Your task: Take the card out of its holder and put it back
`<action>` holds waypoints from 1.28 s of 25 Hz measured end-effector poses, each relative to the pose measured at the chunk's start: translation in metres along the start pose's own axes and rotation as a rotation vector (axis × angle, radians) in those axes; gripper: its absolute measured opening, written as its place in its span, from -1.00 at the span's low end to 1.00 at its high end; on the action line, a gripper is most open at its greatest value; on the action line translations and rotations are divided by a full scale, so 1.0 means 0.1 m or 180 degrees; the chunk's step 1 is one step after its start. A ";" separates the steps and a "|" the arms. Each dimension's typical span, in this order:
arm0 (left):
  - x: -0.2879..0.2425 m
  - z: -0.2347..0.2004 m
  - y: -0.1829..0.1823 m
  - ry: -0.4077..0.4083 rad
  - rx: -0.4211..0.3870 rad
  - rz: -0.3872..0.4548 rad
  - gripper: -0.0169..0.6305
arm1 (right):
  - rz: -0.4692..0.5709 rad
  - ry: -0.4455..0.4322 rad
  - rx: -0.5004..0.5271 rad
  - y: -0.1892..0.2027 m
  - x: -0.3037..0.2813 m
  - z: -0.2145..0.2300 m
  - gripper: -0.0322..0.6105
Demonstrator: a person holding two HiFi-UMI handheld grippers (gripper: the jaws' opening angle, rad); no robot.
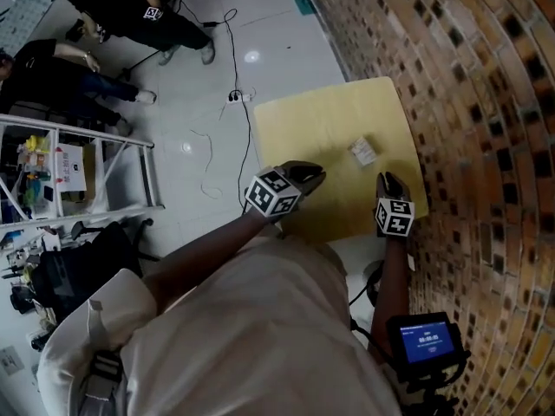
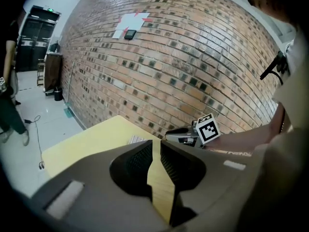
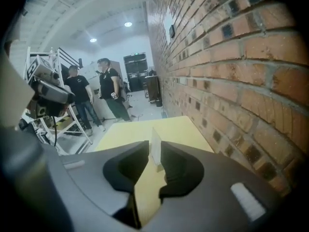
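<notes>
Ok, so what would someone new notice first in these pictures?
The yellow table pushed up against the brick wall stands out first, with a small card standing upright near its wall side. At the table's near edge hover the left gripper and the right gripper, both with jaws apart and holding nothing. The right one is lined up on the card.

The brick wall (image 1: 486, 102) runs along the table's (image 1: 303, 137) right edge (near the card holder (image 1: 363, 151)); the table's left half is bare, with open floor (image 1: 217, 59) beside it.
</notes>
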State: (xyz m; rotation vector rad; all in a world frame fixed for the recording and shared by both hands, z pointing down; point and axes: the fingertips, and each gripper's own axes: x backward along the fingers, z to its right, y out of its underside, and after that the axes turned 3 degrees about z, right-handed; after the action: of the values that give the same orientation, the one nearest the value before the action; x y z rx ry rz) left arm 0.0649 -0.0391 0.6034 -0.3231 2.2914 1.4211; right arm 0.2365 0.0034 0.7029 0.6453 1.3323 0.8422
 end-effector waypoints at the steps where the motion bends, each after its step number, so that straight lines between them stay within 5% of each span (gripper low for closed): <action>1: -0.01 -0.02 0.00 -0.0044 0.0013 0.0012 -0.74 | -0.0040 -0.0034 0.0038 0.03 -0.08 0.06 -0.68; 12: 0.18 -0.13 0.16 -0.0265 0.0045 -0.0085 -0.73 | -0.0393 -0.0296 0.0479 0.28 -0.64 0.22 -0.63; 32: 0.16 -0.22 0.19 -0.0398 -0.0145 -0.0242 -0.73 | -0.0690 -0.0445 0.0616 0.60 -1.14 0.31 -0.63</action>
State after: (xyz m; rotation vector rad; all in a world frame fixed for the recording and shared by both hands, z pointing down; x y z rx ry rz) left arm 0.0382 -0.0503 0.6194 -0.3223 2.1274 1.4162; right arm 0.2542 -0.0552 0.8203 0.6832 1.3382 0.4884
